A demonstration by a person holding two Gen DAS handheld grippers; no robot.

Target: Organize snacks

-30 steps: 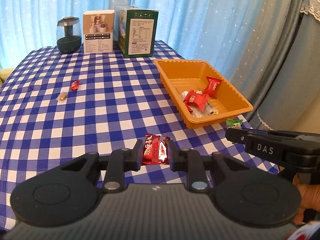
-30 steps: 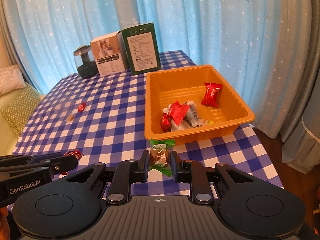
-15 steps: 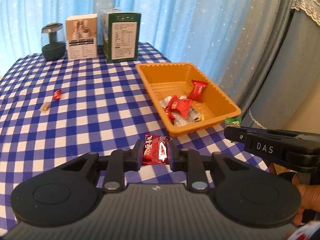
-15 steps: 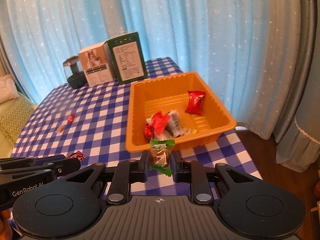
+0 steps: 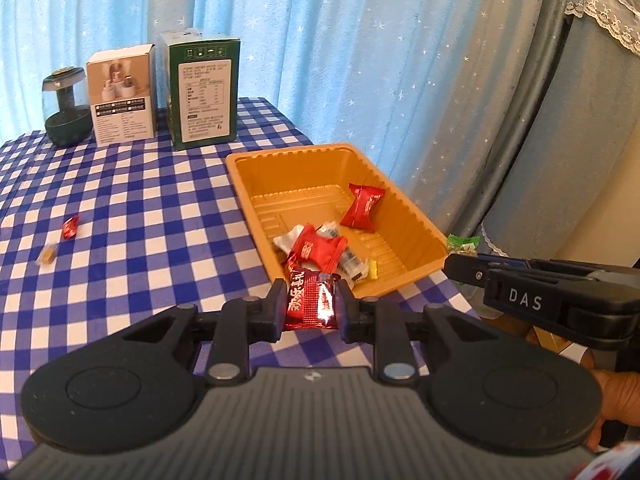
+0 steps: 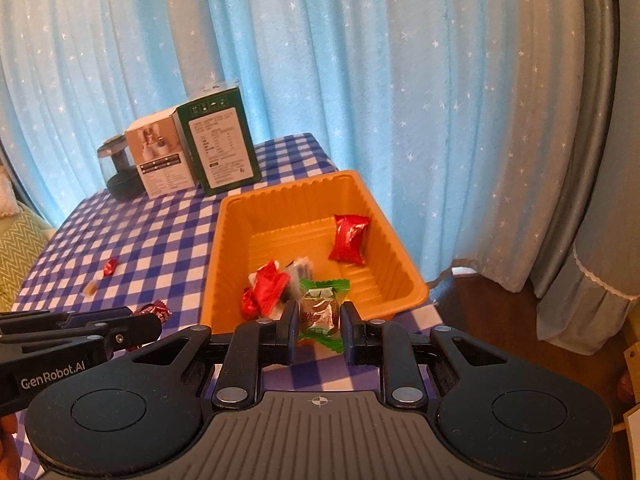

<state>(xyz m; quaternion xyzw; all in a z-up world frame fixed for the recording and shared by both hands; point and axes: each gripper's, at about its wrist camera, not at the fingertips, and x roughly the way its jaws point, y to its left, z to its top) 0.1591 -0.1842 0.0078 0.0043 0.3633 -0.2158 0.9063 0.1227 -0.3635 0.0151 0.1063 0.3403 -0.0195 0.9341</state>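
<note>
My left gripper [image 5: 311,306] is shut on a dark red snack packet [image 5: 310,305], held above the near left corner of the orange tray [image 5: 404,205]. My right gripper [image 6: 319,317] is shut on a green-edged candy [image 6: 320,312], held over the tray's [image 6: 384,216] near rim. The tray holds several wrapped snacks, among them a red packet [image 5: 363,208] toward its far side. A small red candy [image 5: 71,227] and a tan candy [image 5: 47,255] lie loose on the checked cloth to the left. In the left wrist view the right gripper enters from the right with a green candy tip [image 5: 462,242] showing.
A green box [image 5: 202,92], a white box [image 5: 122,94] and a dark glass jar [image 5: 66,106] stand along the table's far edge. Blue starred curtains hang behind. The table's [image 6: 168,236] right edge drops to a wooden floor [image 6: 492,312]. A cushion [image 6: 18,248] lies far left.
Both grippers have moved toward the orange tray, still gripping their snacks; the tray now sits closer and more central in both views. The loose candies have not moved.
</note>
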